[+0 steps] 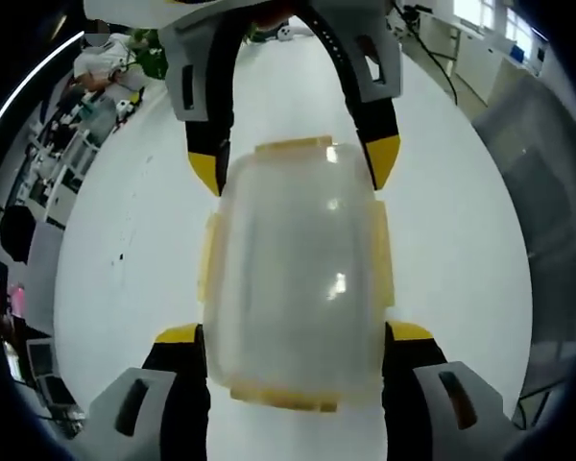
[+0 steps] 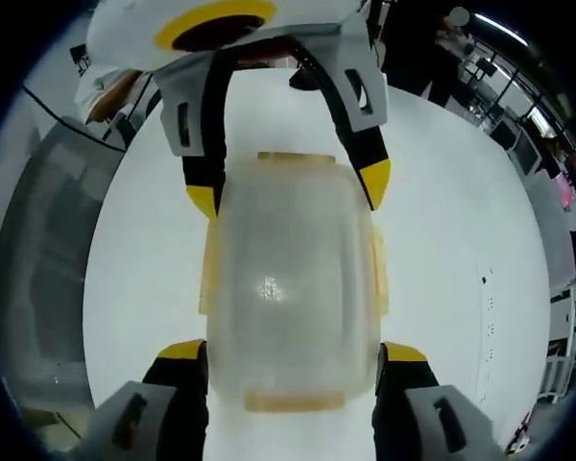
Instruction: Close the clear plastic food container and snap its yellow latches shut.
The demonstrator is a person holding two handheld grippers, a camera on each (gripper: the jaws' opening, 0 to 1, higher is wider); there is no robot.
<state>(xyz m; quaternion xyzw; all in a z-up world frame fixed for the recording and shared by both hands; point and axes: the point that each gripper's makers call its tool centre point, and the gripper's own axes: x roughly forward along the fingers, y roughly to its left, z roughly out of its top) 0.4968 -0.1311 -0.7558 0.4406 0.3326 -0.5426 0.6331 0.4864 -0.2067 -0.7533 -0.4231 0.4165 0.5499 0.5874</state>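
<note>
- Clear rectangular plastic food container with rounded corners (image 1: 296,279) lies lid-up on the white worktop (image 1: 461,250), between the two grippers, which face each other across it.
- Pale yellow latches (image 1: 209,257) sit on all four sides of the container; through the frosted plastic and blur I cannot tell whether each is snapped down. The lid appears seated on the base.
- Left gripper (image 1: 293,336): its grey jaws with yellow-and-black tips stand spread, one on each long side of the container at its near end; whether the pads press the walls is hard to make out.
- Right gripper (image 2: 293,351): jaws likewise spread, straddling the other end of the container (image 2: 293,279); contact is not clear.
- In the left gripper view the right gripper (image 1: 296,163) comes in from the top, its yellow tips beside the far corners of the container. In the right gripper view the left gripper (image 2: 288,187) shows the same way.
- Container contents: nothing distinguishable; only light glints on the lid.
- No readable writing, brand or label anywhere.
- Beyond the far edges of the worktop (image 2: 442,221), cluttered desks and equipment (image 1: 86,106) are small, distorted and blurred.
- A grey translucent panel (image 2: 48,269) stands past one edge of the worktop, cut off by the view.
</note>
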